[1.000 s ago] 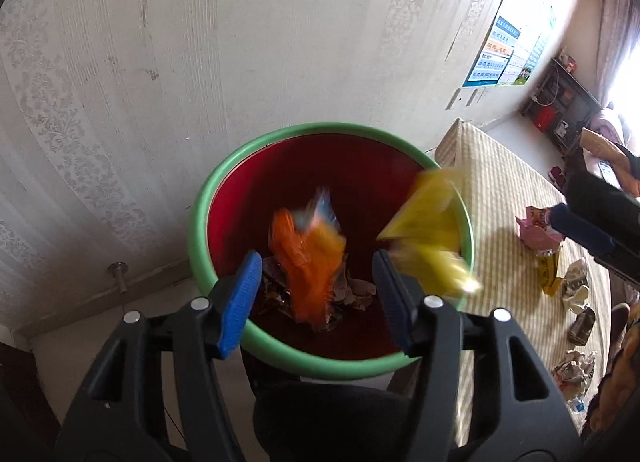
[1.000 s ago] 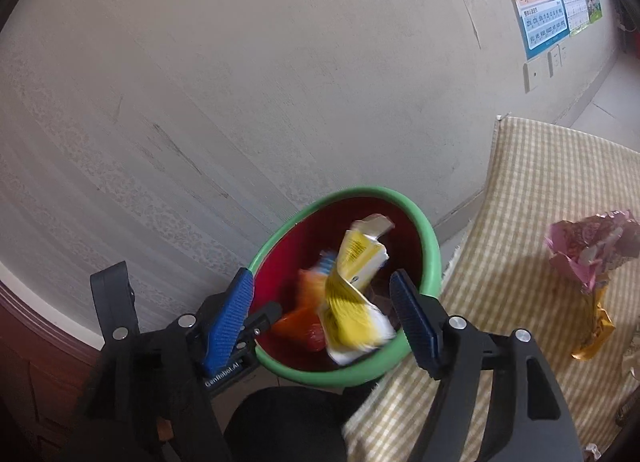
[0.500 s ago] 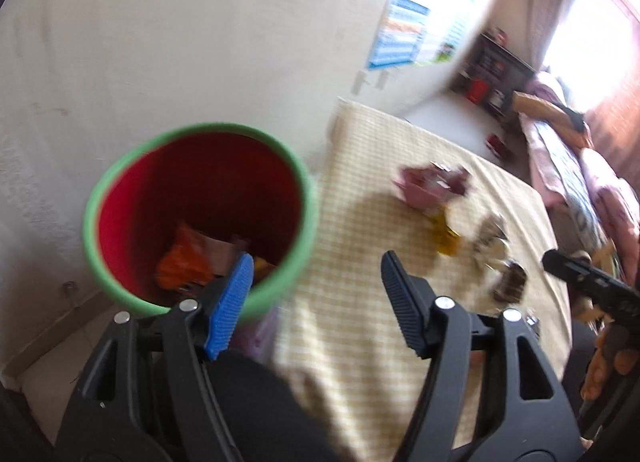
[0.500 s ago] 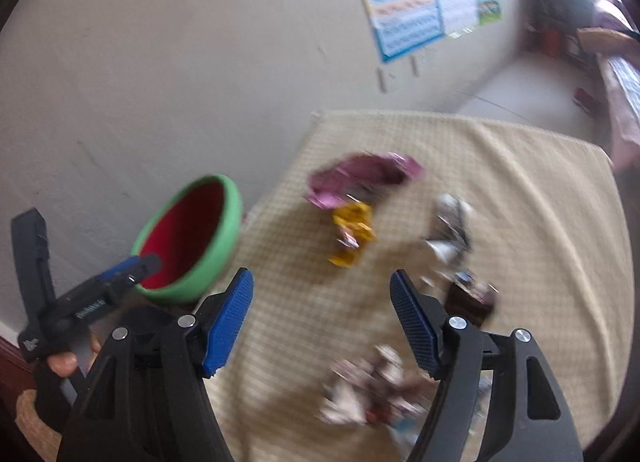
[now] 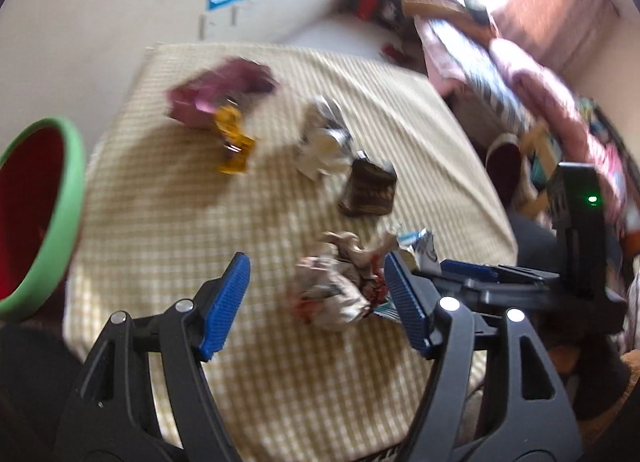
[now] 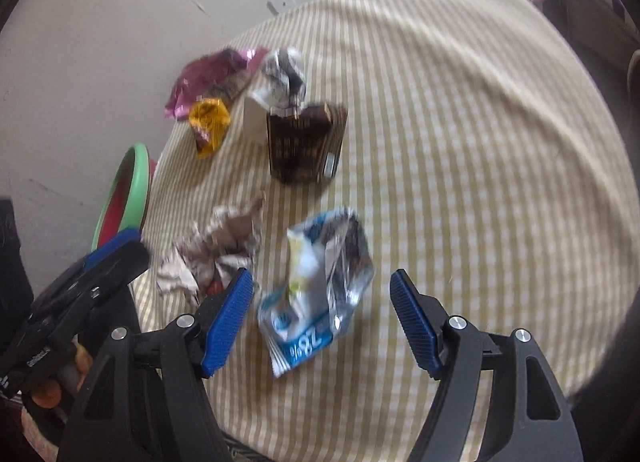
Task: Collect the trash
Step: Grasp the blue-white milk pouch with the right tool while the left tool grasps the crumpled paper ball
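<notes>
**Both grippers spread over wrappers on the checked cloth**

Left gripper [image 5: 316, 302]: jaws spread, empty, framing the crumpled white-and-red paper wrapper [image 5: 332, 290] on the yellow checked tablecloth [image 5: 180, 213]. Right gripper [image 6: 322, 318]: jaws apart, empty, over the crinkled silver-and-blue foil packet [image 6: 320, 282] just beside that wrapper.

Further back lie a brown cardboard carton [image 6: 306, 141], a yellow foil wrapper [image 6: 208, 123] and a purple foil bag [image 6: 208, 77]. The green-rimmed red bin [image 5: 36, 217] stands off the table's left edge.

Judgement: both targets look light, soft and crushable; the foil is probably slippery. Pinch across the bunched middle, not a loose flap.
</notes>
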`<action>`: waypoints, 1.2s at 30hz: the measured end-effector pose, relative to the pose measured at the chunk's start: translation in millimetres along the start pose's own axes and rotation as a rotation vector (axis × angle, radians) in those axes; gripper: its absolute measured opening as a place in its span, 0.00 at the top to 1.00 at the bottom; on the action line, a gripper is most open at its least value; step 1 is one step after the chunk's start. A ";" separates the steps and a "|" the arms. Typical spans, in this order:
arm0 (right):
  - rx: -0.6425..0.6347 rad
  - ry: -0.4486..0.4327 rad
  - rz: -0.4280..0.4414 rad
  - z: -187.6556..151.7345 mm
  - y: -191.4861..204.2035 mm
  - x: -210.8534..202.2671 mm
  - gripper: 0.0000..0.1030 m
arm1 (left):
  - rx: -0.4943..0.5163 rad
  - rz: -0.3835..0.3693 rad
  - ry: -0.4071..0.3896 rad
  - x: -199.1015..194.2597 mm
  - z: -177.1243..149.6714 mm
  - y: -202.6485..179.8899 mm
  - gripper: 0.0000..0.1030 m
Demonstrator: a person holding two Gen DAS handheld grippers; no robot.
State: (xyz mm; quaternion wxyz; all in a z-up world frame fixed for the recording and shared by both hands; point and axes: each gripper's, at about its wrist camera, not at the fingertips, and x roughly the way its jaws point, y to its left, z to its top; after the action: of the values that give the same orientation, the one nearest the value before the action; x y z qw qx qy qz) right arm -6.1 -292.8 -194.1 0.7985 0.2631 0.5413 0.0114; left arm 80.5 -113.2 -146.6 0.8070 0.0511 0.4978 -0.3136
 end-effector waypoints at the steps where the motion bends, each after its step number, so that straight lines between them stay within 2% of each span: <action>1: -0.006 0.010 0.003 -1.9 0.4 3.0 0.34 | 0.012 0.012 0.030 11.3 -0.6 -3.6 0.35; 3: -0.022 0.014 -0.011 -2.0 1.3 5.7 0.52 | 0.011 0.024 0.097 33.2 -3.4 -5.6 0.36; 5: -0.025 0.007 0.003 -2.6 0.5 5.4 0.56 | 0.001 0.030 0.130 42.9 -6.2 -2.6 0.36; 7: -0.024 0.004 0.019 -2.4 0.2 8.2 0.64 | -0.007 0.027 0.149 48.4 -9.7 0.4 0.41; 9: -0.033 0.004 0.024 -1.7 0.0 8.7 0.71 | -0.030 -0.003 0.147 48.1 -9.5 4.9 0.52; 11: -0.043 -0.004 0.025 -1.2 1.4 8.8 0.72 | -0.027 -0.009 0.137 46.1 -9.3 4.8 0.57; 14: -0.049 -0.021 0.029 1.5 2.6 7.1 0.74 | -0.006 0.021 0.106 39.7 -10.7 2.7 0.64; 19: -0.065 -0.060 0.004 4.0 4.1 0.6 0.74 | -0.044 0.076 0.045 21.9 -9.4 19.2 0.67; 23: -0.087 -0.063 -0.015 3.5 8.0 0.4 0.74 | -0.071 0.123 0.037 20.2 -8.2 26.7 0.65; 25: -0.091 -0.075 -0.021 3.9 9.2 -1.1 0.74 | -0.072 0.118 0.025 19.1 -6.5 25.6 0.62; 29: -0.052 -0.136 -0.044 10.0 -2.2 -12.7 0.74 | -0.041 0.100 0.007 17.9 -5.4 17.7 0.45; 32: -0.006 -0.165 -0.051 13.2 -14.9 -19.1 0.74 | -0.019 0.073 0.047 30.7 -4.9 9.8 0.36; 36: 0.010 -0.171 -0.047 15.5 -19.9 -21.5 0.74 | 0.009 0.065 0.105 47.2 -9.5 2.1 0.36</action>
State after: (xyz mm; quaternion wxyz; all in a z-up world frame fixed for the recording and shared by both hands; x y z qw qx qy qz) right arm -6.8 -322.8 -180.0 0.8405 0.2543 0.4774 -0.0324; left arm 88.8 -129.2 -191.3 0.7893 0.0875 0.5361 -0.2862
